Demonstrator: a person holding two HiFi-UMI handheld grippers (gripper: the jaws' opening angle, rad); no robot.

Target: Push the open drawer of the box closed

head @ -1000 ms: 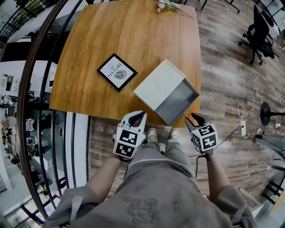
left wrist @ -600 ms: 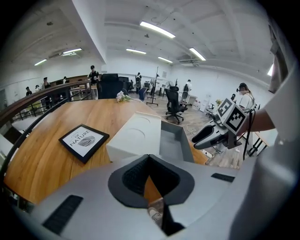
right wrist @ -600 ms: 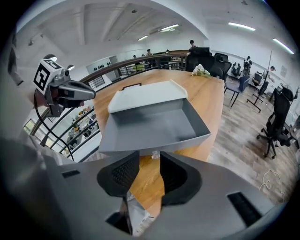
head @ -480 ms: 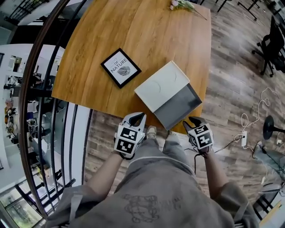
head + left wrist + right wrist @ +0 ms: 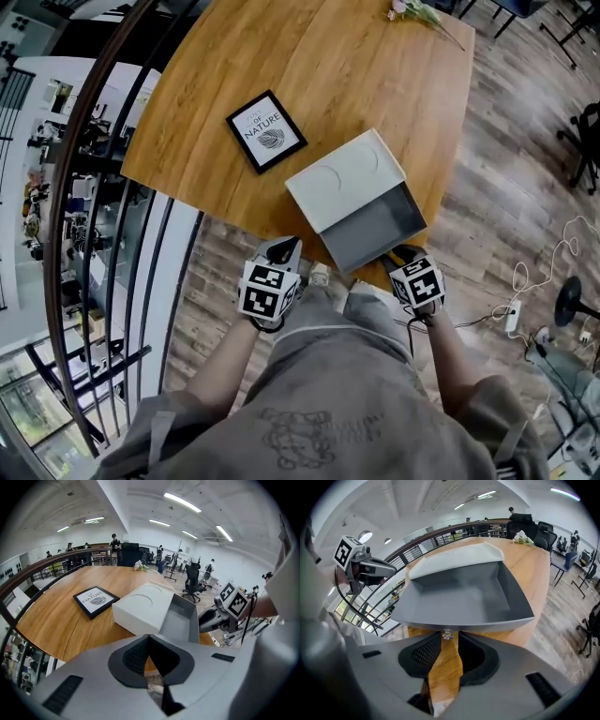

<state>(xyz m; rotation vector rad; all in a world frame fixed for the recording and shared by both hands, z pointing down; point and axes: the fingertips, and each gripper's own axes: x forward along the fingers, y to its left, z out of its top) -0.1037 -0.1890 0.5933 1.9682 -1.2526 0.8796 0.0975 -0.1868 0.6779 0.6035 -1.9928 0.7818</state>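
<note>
The white box [image 5: 343, 178] lies on the round wooden table [image 5: 356, 75] near its front edge. Its grey drawer [image 5: 377, 231] is pulled out toward me. In the right gripper view the drawer's front wall [image 5: 464, 622] fills the middle, and a small clear knob [image 5: 447, 633] sits right at my right gripper's [image 5: 449, 640] tips. Those jaws are closing, with a gap still showing on both sides of the knob. My left gripper [image 5: 284, 249] hangs off the table edge, left of the drawer, with its jaws shut and holding nothing. From it I see the box [image 5: 140, 607] and drawer [image 5: 182, 619].
A black-framed picture [image 5: 266, 130] lies on the table left of the box. A small bunch of flowers [image 5: 417, 11] rests at the far edge. A curved railing [image 5: 103, 178] runs along the left, and office chairs stand on the wood floor to the right.
My right gripper has moved forward up to the drawer's front edge. The left gripper has kept its place below the table edge. The head view has shifted a little.
</note>
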